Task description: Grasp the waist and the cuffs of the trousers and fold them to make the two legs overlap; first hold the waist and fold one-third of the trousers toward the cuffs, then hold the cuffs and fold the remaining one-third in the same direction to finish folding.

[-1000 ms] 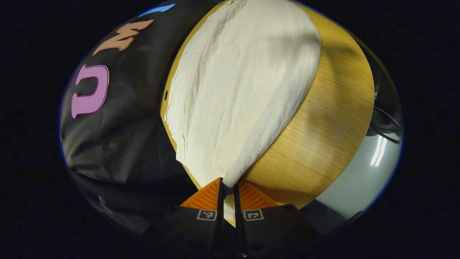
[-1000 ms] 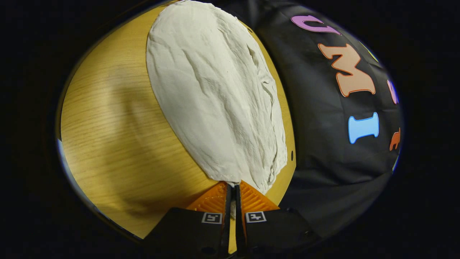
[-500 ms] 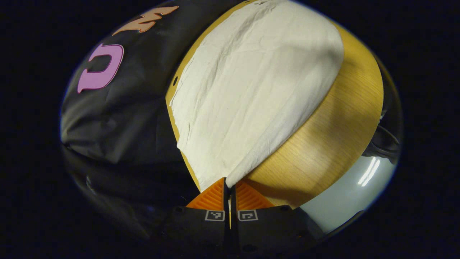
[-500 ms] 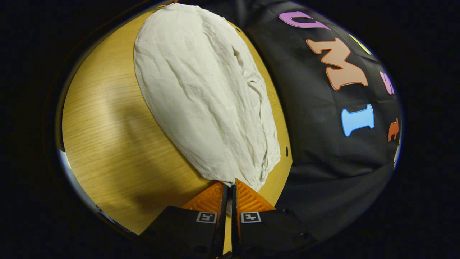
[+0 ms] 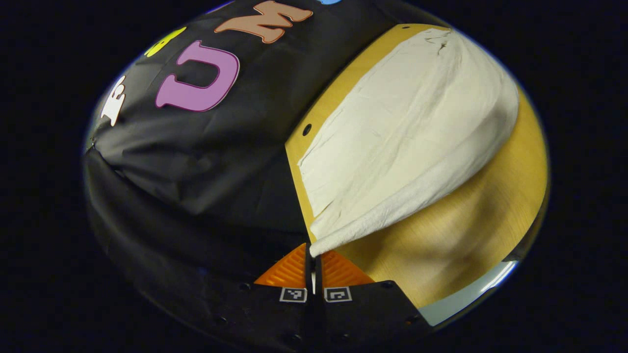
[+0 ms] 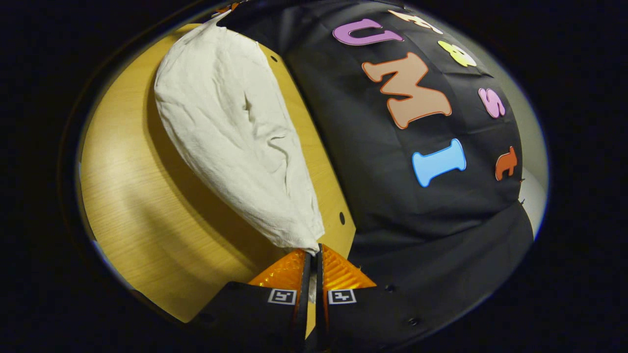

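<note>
Cream-white trousers [image 5: 407,142] stretch across a wooden table [image 5: 471,230]. In the left gripper view my left gripper [image 5: 312,255] is shut on one end corner of the cloth, which rises from the table toward the fingers. In the right gripper view the same trousers [image 6: 230,132] run away from my right gripper [image 6: 312,252], which is shut on the other end's corner. The near edge is lifted off the table and hangs taut between the two grips. I cannot tell which end is the waist.
The booth's black cloth wall [image 6: 431,206] stands close behind the table's far edge. Small holes [image 5: 306,129] mark the tabletop near that edge. Bare wood [image 6: 147,215] lies on the near side of the trousers. A pale floor strip [image 5: 466,299] shows below the table.
Both grippers have risen and tilted toward the wall, lifting the gripped edge. The trousers now look narrower and more of the black wall shows in both views.
</note>
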A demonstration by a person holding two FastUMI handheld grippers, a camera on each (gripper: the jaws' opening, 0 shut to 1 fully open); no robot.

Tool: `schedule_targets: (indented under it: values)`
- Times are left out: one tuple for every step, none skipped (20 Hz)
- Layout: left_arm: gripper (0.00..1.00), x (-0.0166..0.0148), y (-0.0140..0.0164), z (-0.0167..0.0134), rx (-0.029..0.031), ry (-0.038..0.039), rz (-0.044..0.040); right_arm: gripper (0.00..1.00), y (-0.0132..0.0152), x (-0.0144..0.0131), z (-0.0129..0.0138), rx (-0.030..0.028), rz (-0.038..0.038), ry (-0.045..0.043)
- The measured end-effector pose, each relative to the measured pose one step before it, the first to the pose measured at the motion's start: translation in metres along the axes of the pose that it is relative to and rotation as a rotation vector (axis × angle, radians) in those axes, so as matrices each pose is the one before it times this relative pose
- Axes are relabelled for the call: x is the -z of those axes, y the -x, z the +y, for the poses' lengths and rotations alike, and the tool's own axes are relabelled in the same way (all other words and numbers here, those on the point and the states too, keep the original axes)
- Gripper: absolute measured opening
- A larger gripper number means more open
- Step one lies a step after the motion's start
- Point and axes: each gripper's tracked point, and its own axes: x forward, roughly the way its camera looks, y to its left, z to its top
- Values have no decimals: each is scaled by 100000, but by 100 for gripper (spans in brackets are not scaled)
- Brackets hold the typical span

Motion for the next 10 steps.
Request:
schedule_targets:
  values:
    - [0, 395, 117, 639, -1866, 1047, 615, 10, -428, -524, -932, 1808, -1399, -880]
    - [0, -1499, -936, 637, -1716, 986, 519, 10, -223, -291, -995, 1772, -1196, -1510]
    - [0, -395, -216, 488, -1780, 875, 645, 10, -245, -285, -962, 1422, -940, -1433]
    - [0, -462, 262, 650, -1793, 958, 85, 9, -161, -219, -656, 1115, -870, -1138]
    - [0, -157, 522, 529, -1399, 1101, 321, 9, -437, -168, -633, 886, -867, -779]
    - [0, -452, 197, 640, -1687, 711, -818, 9, -526, -257, -565, 303, -727, 24]
    - [0, -680, 152, 851, -1165, 1321, -1563, 9, -547, -179, -637, 239, -220, 456]
    - [0, -493, 45, 736, -1041, 1302, -1356, 9, -422, -245, -594, 757, -227, 323]
    - [0, -535, -452, 695, -869, 852, -1165, 9, -375, -221, -539, 1032, 1, -64]
    - [0, -371, -684, 548, -158, 366, -25, 9, -545, -300, -582, 1319, 685, -615]
